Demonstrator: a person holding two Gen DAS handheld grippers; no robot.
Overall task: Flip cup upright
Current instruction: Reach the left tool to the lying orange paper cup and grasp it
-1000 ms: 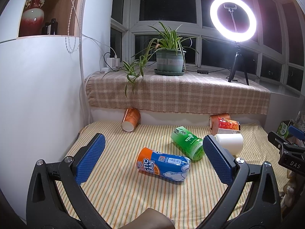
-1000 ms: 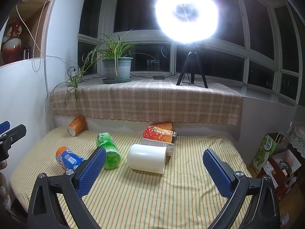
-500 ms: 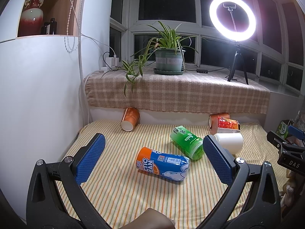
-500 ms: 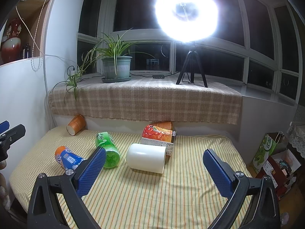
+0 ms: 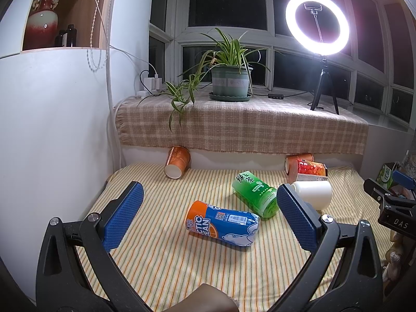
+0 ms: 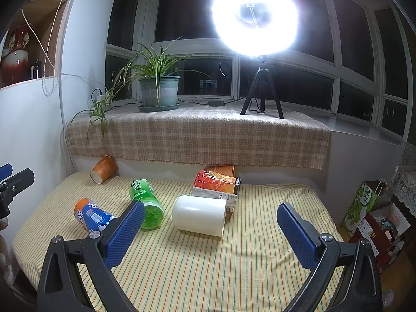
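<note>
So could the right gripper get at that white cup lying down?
Probably yes. The right gripper is open, and the white cup lies on its side just ahead with bare cloth between; the carton sits behind it.

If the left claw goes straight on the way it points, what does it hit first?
Most likely the blue-and-orange can, lying on its side between the open left claw's fingers. The green bottle lies just beyond, though depth is hard to judge in this fisheye view.
</note>
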